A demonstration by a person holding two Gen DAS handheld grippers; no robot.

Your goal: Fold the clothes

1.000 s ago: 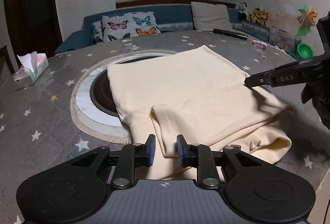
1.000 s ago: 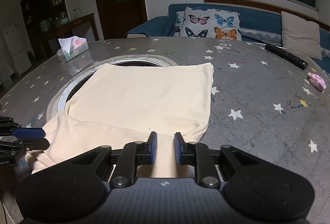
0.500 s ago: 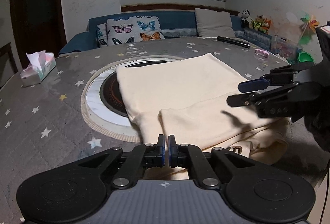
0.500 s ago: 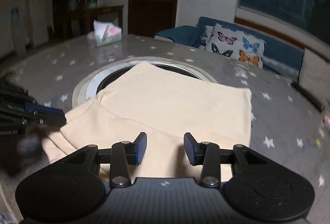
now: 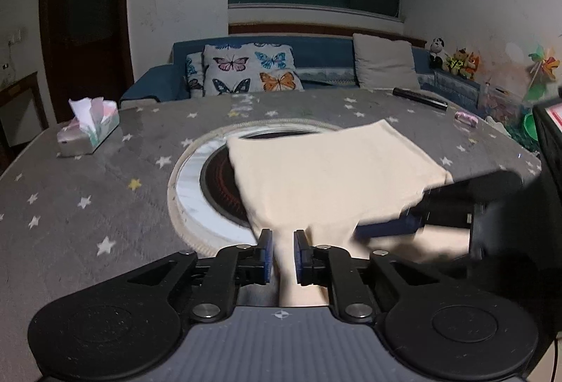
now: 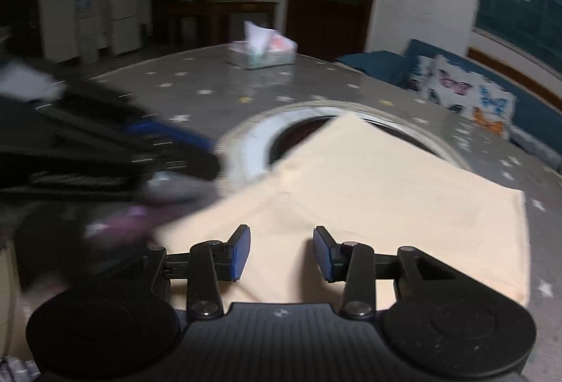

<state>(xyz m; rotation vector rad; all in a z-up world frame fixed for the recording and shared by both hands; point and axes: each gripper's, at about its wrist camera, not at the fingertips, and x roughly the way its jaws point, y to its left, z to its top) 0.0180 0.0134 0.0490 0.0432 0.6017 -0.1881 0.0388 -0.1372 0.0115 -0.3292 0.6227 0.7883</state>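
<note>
Left wrist view: garment (image 5: 326, 178) partly folded, further folds outstanding.

The cream garment is laid flat on the starred table (image 5: 87, 192), partly over the round centre inset (image 5: 196, 181). The far part is seen as a smooth rectangle, and a second layer is folded across the near edge; the fold is judged incomplete, with squaring of that layer and at least one more fold left. The left gripper (image 5: 280, 252) is angled down over the near edge; its jaws are opening, a strip of cloth lies between them, and pressure from the pads cannot be confirmed. In the right wrist view the right gripper (image 6: 281, 252) is held low over the near layer, jaws parted, nothing grasped, cloth only beneath. The two grippers are close together and each appears motion-blurred in the other's view.
</note>
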